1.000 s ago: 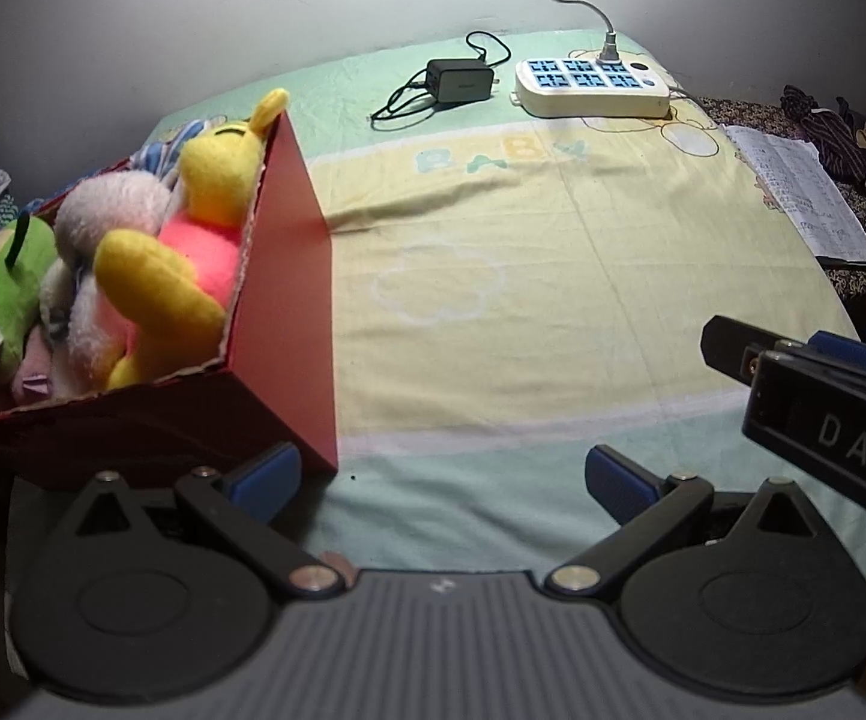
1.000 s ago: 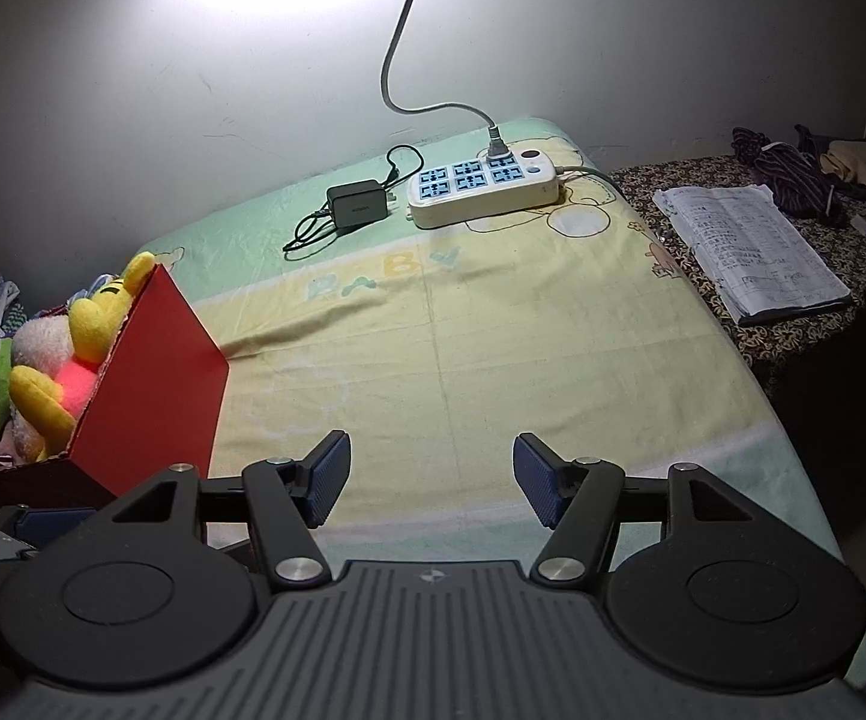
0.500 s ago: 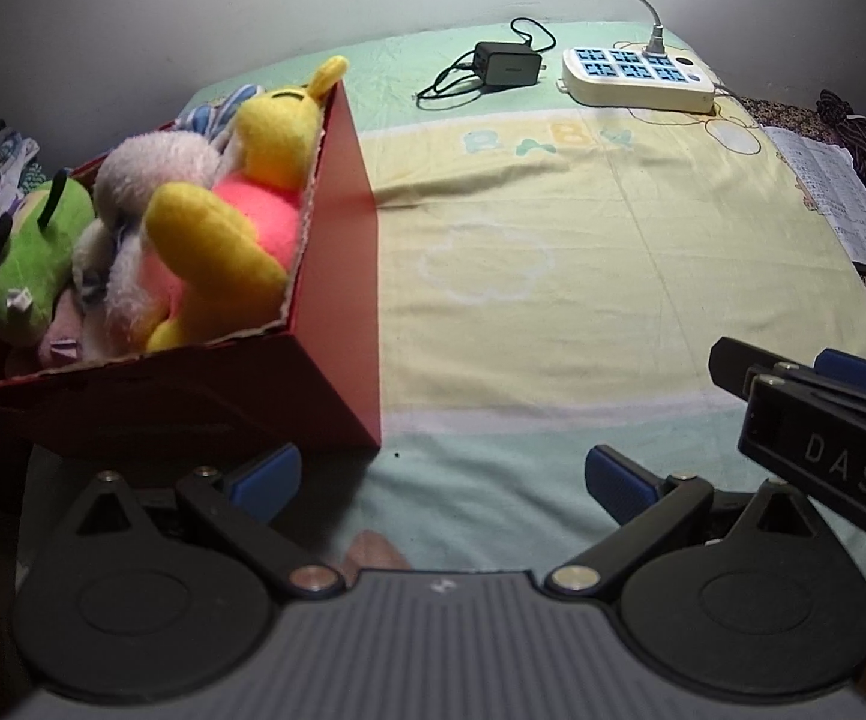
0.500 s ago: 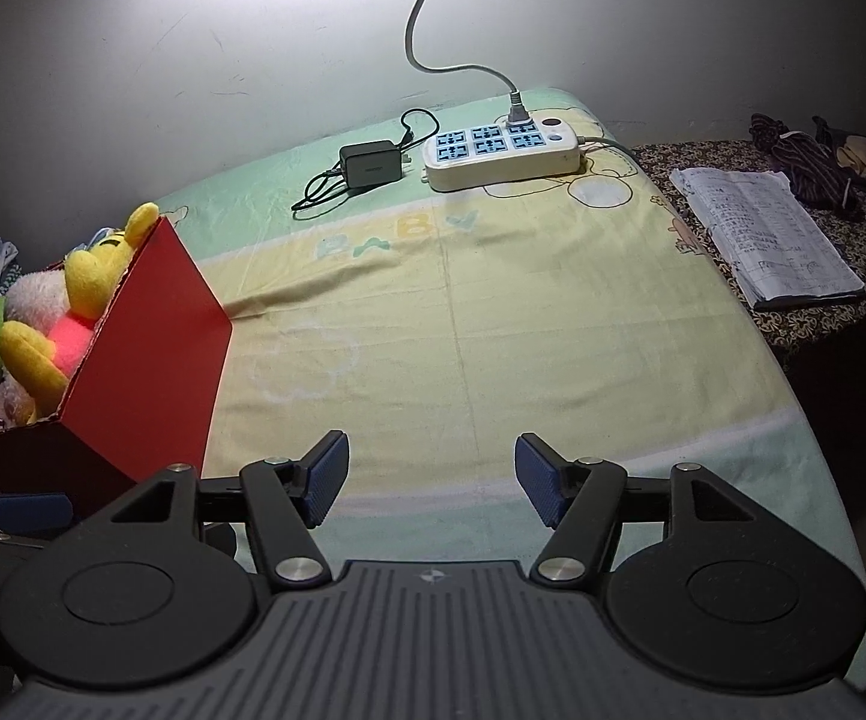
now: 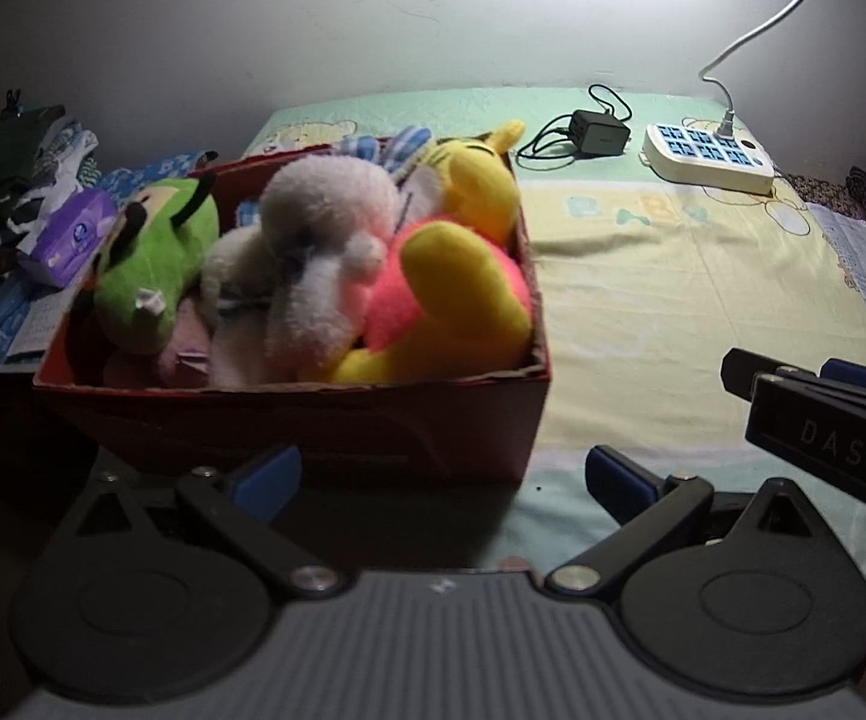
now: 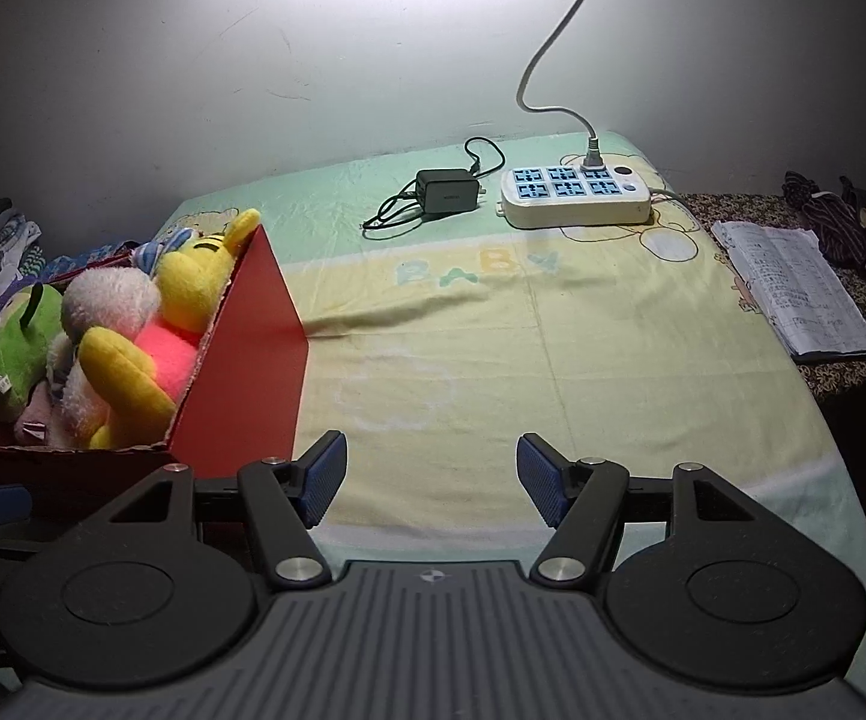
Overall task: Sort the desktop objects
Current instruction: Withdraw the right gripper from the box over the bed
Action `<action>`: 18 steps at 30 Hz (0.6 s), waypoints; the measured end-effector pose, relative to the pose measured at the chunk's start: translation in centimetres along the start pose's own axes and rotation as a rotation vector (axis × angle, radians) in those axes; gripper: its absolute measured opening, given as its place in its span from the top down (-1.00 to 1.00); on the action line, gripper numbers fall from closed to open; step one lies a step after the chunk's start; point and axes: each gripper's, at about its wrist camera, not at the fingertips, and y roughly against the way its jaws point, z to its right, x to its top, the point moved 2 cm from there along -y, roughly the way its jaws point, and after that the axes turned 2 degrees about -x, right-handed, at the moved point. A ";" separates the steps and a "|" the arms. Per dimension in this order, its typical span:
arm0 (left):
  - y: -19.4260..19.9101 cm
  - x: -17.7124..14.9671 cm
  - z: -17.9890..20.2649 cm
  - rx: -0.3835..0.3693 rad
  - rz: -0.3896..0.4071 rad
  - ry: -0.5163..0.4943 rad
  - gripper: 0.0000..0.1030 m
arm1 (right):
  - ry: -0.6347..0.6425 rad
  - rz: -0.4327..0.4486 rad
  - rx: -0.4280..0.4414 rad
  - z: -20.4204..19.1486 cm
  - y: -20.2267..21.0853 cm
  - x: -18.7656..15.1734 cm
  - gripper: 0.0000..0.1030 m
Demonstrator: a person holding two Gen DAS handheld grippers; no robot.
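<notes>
Holding nothing, both tools hang low at the near edge of the tabletop (image 6: 553, 360), which is spread with a yellow-green "BABY" cloth. Item one — left hand-held gripper (image 5: 442, 477), blue pads spread wide, fronting the near wall of the red box (image 5: 312, 420); likely aimed there to check or shift the box. Item two — right hand-held gripper (image 6: 431, 480), pads likewise parted and empty, facing the bare middle of the cloth. Contents of the box: yellow-and-pink plush (image 5: 451, 276), white fluffy plush (image 5: 318, 240), green plush (image 5: 153, 258), packed tight and rising above the rim, so the soft toys appear already sorted. Loose stock at the far edge: black charger (image 6: 448, 192) with coiled lead, just beside the white power strip (image 6: 577, 198), which carries one plug. Off the cloth to the right, a stack of papers (image 6: 793, 294). Change against the view half a second ago: the left camera has swung toward the box, now seen head-on rather than by its corner; the right view has barely shifted.
</notes>
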 end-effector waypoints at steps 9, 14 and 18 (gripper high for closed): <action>1.7 0.7 -4.8 -0.030 0.079 0.003 -0.98 | 0.015 0.039 -0.032 -4.7 1.2 0.8 -0.30; 2.1 1.4 -7.1 -0.052 0.097 0.010 -0.98 | 0.006 0.068 -0.040 -6.6 1.9 1.3 -0.31; 2.0 2.0 -8.9 -0.051 0.096 0.021 -0.98 | 0.014 0.102 -0.038 -8.4 2.7 1.9 -0.34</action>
